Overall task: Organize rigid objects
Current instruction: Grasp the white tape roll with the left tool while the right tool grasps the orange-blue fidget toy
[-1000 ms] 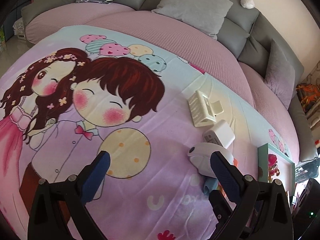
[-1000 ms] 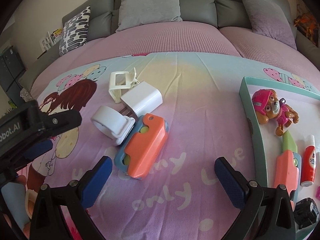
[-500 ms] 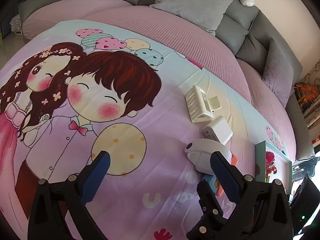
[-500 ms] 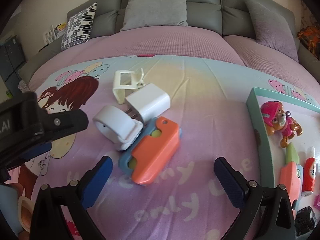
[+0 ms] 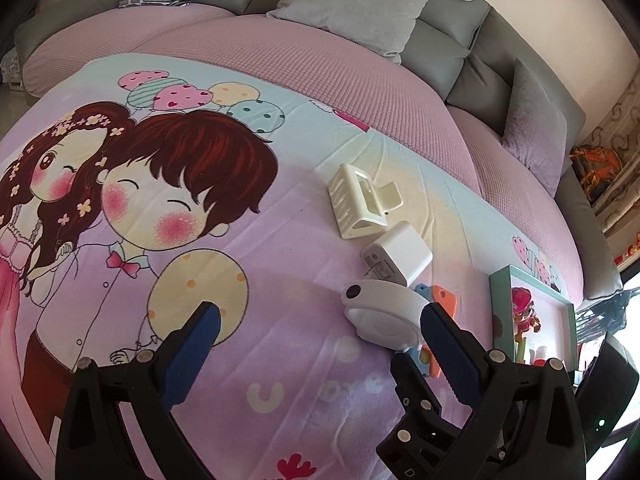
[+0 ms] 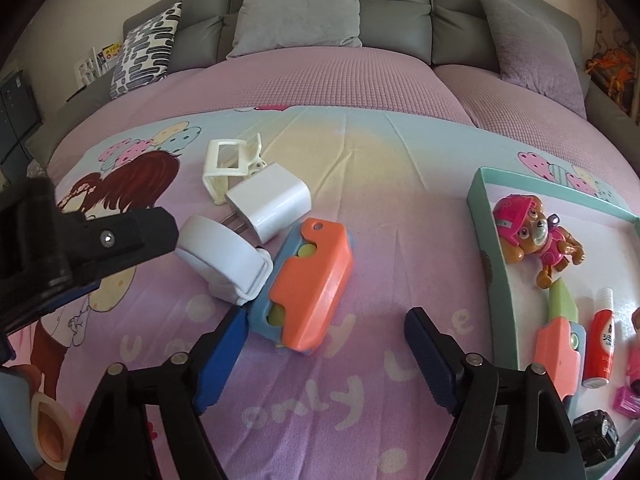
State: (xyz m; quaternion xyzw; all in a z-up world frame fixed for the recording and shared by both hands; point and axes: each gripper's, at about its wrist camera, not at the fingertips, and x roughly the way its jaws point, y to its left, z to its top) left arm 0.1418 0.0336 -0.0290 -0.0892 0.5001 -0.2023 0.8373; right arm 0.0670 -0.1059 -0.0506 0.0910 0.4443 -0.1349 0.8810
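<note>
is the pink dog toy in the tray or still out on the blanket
In the tray: the pink dog toy lies inside the teal-rimmed tray.

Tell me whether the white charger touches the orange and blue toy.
Cannot tell. In the right wrist view the white charger and the orange and blue toy sit corner to corner, with no clear gap or contact.

On the blanket: one cream hair clip [image 6: 230, 168], one white charger [image 6: 272, 204], one white round gadget [image 6: 224, 260], one orange-and-blue toy [image 6: 308, 284]. In the teal tray [image 6: 490, 240]: one pink pup figure [image 6: 532, 232], one more orange toy [image 6: 558, 344], one red tube [image 6: 602, 340]. Three cushions along the sofa.
</note>
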